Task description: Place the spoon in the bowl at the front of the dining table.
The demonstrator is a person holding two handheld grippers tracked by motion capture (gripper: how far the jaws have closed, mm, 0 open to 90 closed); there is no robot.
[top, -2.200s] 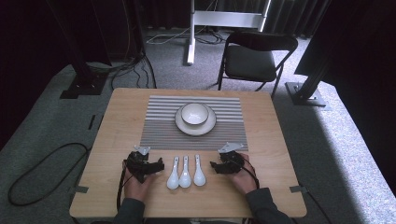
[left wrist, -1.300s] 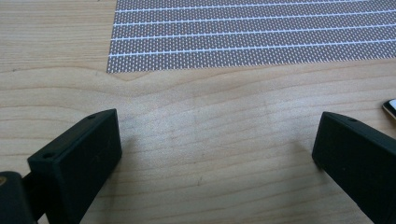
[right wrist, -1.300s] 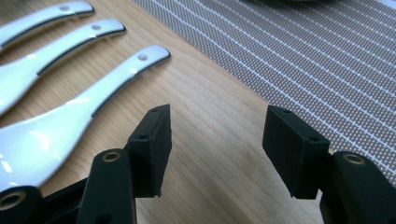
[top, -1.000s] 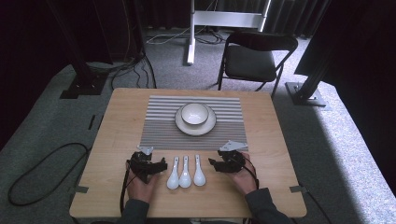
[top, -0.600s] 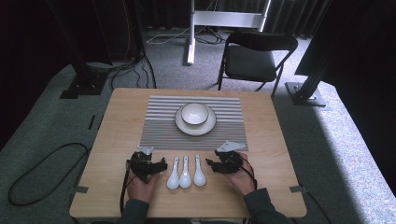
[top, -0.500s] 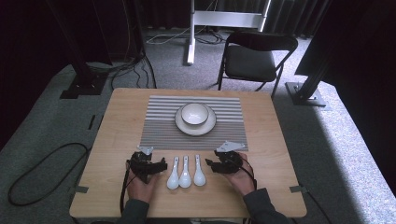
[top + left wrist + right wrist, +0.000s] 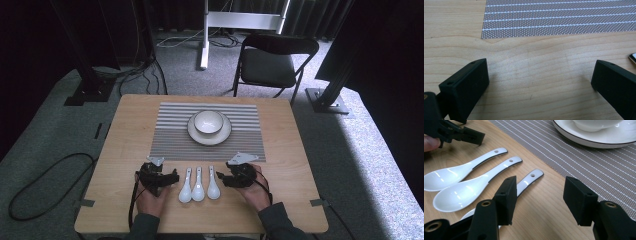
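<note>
Your right gripper (image 7: 537, 201) has its jaws wide apart, nothing between them, sitting just beside the rightmost spoon (image 7: 529, 180) near the table's (image 7: 280, 200) front edge. That spoon lies with two other spoons (image 7: 191, 184) in a row between your hands, handles pointing at the striped mat (image 7: 172, 137). Your left gripper (image 7: 536, 82) is also spread wide over bare wood, empty. The bowl (image 7: 208, 121) is on its plate (image 7: 225, 135) mid-mat.
</note>
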